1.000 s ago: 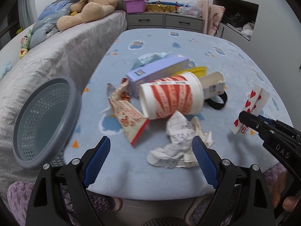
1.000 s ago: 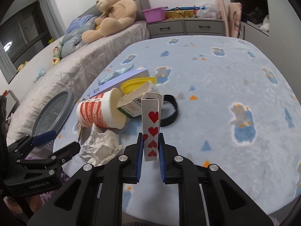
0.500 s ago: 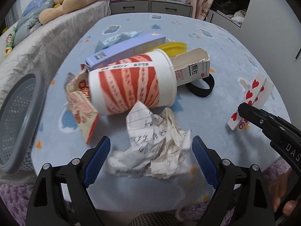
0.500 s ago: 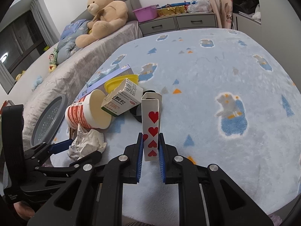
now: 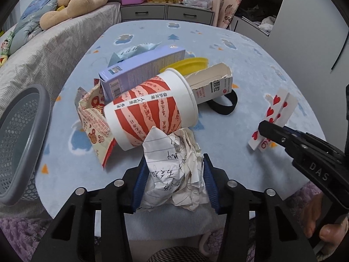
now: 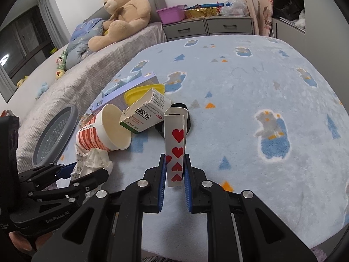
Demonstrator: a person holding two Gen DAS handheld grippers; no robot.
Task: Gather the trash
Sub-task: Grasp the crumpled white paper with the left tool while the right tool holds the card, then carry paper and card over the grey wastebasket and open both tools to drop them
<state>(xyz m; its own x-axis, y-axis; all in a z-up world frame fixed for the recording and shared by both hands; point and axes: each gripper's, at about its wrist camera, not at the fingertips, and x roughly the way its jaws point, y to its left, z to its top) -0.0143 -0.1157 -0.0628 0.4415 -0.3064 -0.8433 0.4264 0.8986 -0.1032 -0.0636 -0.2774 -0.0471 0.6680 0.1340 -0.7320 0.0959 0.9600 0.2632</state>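
My left gripper (image 5: 174, 181) has just been closing and its blue pads now press both sides of the crumpled lined paper (image 5: 174, 172), which lies at the near edge of the blue patterned blanket (image 6: 250, 113), just below the tipped red-striped paper cup (image 5: 150, 111). My right gripper (image 6: 174, 174) is clamped on a folded hearts playing card (image 6: 175, 146), holding it upright above the blanket. The grey mesh basket (image 5: 19, 142) sits off the blanket's left edge, near the pile.

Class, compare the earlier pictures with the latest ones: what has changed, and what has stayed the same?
The left gripper came in over the crumpled paper and its jaws have just been closing onto it. The right gripper still pinches the folded card; the cup and boxes lie unmoved.
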